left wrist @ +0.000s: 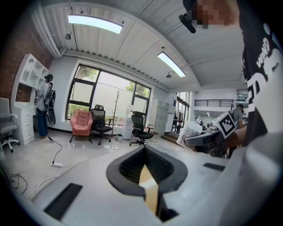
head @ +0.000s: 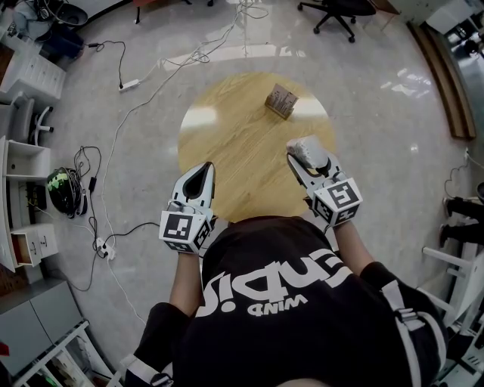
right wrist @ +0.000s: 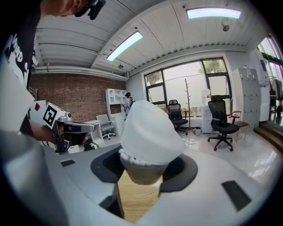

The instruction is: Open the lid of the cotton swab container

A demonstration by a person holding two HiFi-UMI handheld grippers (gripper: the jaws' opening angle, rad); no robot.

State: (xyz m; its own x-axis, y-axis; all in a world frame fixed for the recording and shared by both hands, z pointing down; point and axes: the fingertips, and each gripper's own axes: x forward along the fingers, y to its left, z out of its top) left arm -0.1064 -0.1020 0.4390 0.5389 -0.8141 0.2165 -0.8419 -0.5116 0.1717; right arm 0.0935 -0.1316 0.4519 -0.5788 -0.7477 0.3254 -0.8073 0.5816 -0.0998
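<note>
The cotton swab container [head: 308, 147] is a small cup with a white lid, held above the right side of the round wooden table [head: 242, 136]. My right gripper [head: 302, 156] is shut on it. In the right gripper view the container [right wrist: 150, 141] fills the space between the jaws; its white lid sits tilted on top, and a row of white swab tips shows along the lid's lower edge. My left gripper [head: 204, 174] hovers at the table's near left edge, shut with nothing in it; in the left gripper view the left gripper [left wrist: 146, 167] shows its jaws pressed together.
A small cardboard box [head: 280, 100] stands at the far side of the table. Cables and a power strip [head: 128, 83] trail over the floor to the left, near a green helmet [head: 64, 190] and white shelving [head: 23, 162]. An office chair [head: 336, 11] stands beyond the table.
</note>
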